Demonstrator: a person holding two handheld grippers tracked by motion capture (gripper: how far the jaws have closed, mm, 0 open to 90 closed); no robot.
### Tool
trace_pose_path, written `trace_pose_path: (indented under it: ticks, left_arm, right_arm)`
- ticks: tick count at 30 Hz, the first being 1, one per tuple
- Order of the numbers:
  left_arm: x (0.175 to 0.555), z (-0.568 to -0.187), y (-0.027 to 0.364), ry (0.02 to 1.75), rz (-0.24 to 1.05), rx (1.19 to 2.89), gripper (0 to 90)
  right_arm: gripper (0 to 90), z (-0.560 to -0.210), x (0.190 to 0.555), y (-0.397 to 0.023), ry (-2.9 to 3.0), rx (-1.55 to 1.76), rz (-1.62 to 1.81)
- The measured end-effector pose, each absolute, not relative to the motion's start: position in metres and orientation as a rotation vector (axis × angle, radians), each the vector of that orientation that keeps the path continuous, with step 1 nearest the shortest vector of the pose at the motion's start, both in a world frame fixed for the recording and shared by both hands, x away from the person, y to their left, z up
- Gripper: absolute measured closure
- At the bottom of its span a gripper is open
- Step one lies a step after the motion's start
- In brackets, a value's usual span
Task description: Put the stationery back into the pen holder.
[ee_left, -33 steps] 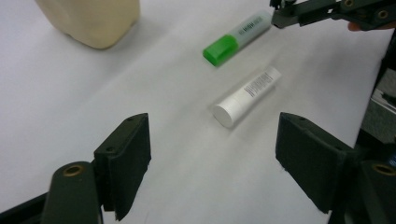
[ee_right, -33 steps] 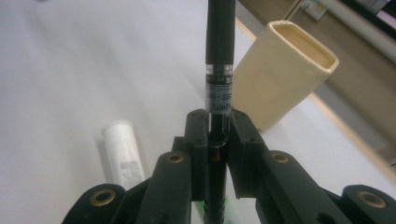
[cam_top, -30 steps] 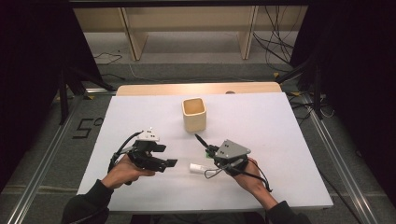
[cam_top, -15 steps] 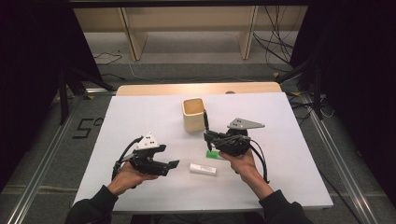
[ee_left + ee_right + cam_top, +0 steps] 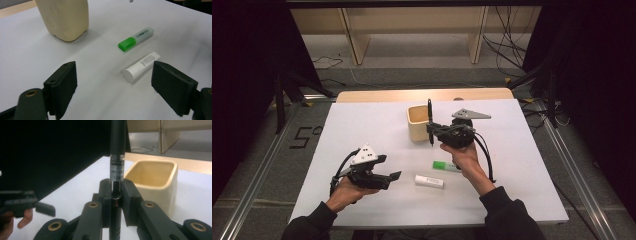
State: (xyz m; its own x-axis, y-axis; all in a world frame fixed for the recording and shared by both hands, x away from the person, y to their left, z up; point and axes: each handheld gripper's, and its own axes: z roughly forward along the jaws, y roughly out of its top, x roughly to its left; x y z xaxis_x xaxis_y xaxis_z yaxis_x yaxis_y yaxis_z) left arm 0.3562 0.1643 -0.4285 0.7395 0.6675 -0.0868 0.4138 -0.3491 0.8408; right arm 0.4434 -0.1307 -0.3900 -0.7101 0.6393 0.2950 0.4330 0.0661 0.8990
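progress looks like about a third, judged from how things lie. high view: the right tool [image 5: 430,131] grips a black pen [image 5: 430,120] upright, just beside the cream cup [image 5: 417,123] and not yet over its mouth. nothing can be seen standing in the cup. a green highlighter [image 5: 446,166] and a white tube [image 5: 429,181] lie on the counter [image 5: 362,125], near each other, between the two hands. the left tool [image 5: 394,176] hangs low over the counter, just left of the tube, holding nothing.

left gripper view: its jaws have just been opening and stand wide apart, with only bare counter between them. the tube [image 5: 141,66] lies ahead near the right jaw, the highlighter [image 5: 135,39] beyond it, the cup [image 5: 65,17] farther off at the left.

right gripper view: the jaws are clamped tight on the pen [image 5: 117,157], which stands vertical, with the cup [image 5: 152,182] just behind and to the right, its inside looking empty.

so one item is in transit, and two seem to be left to pick up.
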Motion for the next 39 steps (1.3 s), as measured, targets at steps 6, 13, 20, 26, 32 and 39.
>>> trace_pose_path:
  ticks: [6,13,20,26,32,39]
  left_arm:
    - [0.353,-0.430,0.165,0.809,0.360,2.009,20.1]
    - [0.351,-0.432,0.164,0.800,0.366,2.009,20.0]
    - [0.352,-0.433,0.165,0.799,0.372,1.999,20.0]
    - [0.352,-0.434,0.165,0.801,0.369,2.006,19.3]
    - [0.352,-0.433,0.165,0.799,0.374,2.001,18.9]
    - [0.352,-0.433,0.165,0.796,0.380,1.994,18.7]
  right_arm:
    - [79.6,-0.380,0.460,-0.119,2.134,1.096,1.688]
    - [79.5,-0.375,0.479,-0.108,2.122,1.122,1.674]
    - [79.5,-0.368,0.497,-0.096,2.105,1.139,1.639]
    - [79.5,-0.365,0.511,-0.089,2.084,1.145,1.584]
    - [79.4,-0.366,0.522,-0.086,2.071,1.178,1.555]
    - [79.4,-0.369,0.529,-0.082,2.067,1.199,1.536]
